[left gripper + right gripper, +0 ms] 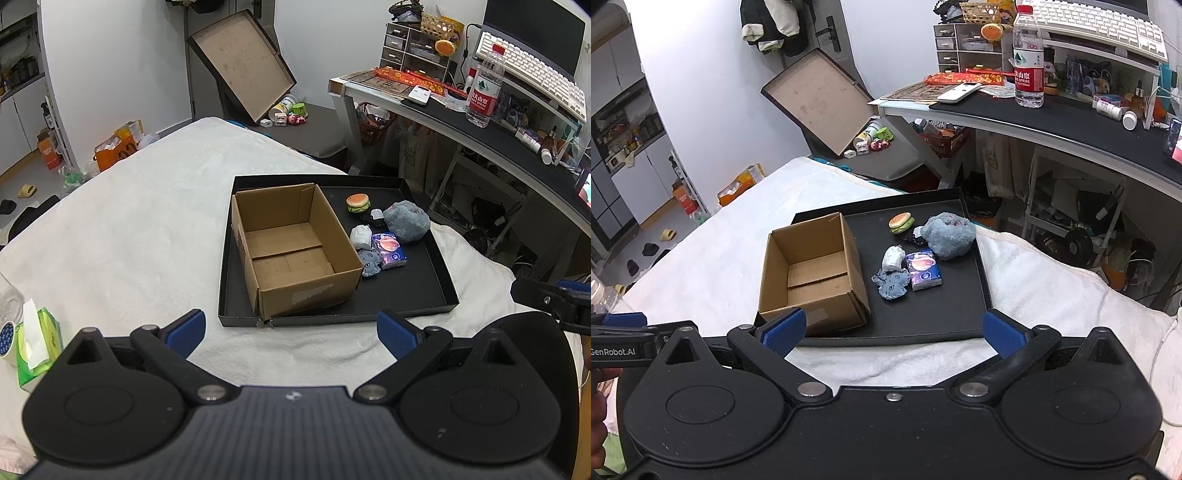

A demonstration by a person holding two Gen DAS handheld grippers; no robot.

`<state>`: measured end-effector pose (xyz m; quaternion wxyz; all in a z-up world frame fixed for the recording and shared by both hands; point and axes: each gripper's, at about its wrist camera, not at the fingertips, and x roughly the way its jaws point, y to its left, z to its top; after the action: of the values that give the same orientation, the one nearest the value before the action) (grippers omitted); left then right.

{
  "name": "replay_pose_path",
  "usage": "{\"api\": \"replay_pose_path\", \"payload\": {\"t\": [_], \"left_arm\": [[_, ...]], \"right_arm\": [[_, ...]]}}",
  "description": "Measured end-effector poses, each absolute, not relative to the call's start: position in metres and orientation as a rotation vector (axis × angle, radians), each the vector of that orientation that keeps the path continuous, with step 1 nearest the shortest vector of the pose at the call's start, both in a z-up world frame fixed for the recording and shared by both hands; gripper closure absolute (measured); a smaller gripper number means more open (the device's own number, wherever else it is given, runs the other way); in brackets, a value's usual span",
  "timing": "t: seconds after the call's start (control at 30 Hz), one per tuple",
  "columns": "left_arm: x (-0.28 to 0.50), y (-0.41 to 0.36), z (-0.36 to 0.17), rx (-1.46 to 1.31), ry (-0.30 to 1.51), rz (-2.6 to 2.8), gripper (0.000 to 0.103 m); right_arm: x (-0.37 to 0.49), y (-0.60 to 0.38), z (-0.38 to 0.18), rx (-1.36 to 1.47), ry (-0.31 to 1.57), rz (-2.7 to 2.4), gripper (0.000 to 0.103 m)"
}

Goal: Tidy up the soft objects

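An open, empty cardboard box (pixel 291 251) (pixel 812 273) stands in the left part of a black tray (pixel 417 295) (pixel 945 317) on a white blanket. To its right in the tray lie a toy burger (pixel 358 203) (pixel 901 222), a grey-blue plush (pixel 406 220) (pixel 947 234), a white soft lump (pixel 361 236) (pixel 893 257), a blue tissue pack (pixel 388 249) (pixel 924 274), a small grey-blue fabric piece (pixel 370 261) (pixel 892 283) and a small black-and-white item (pixel 376 218). My left gripper (pixel 291 334) is open and empty before the tray's near edge. My right gripper (pixel 892 332) is open and empty, likewise short of the tray.
A green tissue box (pixel 37 343) sits at the near left on the blanket (pixel 129 229). A desk (pixel 1052 118) with a water bottle (pixel 1028 59), keyboard and clutter stands at the right. A large box lid (pixel 242 62) leans on the back wall.
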<state>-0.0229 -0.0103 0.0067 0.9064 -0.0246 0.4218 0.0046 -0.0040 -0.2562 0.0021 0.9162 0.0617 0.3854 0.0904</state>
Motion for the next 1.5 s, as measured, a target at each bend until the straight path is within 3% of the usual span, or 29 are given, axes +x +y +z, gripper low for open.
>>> {"api": "replay_pose_path", "payload": {"t": [1.3, 1.5], "left_arm": [[0.073, -0.011, -0.042, -0.078, 0.986, 0.050, 0.007], [0.095, -0.007, -0.053, -0.088, 1.000, 0.073, 0.014]], "right_arm": [[0.092, -0.294, -0.052, 0.231, 0.896, 0.145, 0.000], [0.117, -0.296, -0.062, 0.242, 0.914, 0.153, 0.000]]}}
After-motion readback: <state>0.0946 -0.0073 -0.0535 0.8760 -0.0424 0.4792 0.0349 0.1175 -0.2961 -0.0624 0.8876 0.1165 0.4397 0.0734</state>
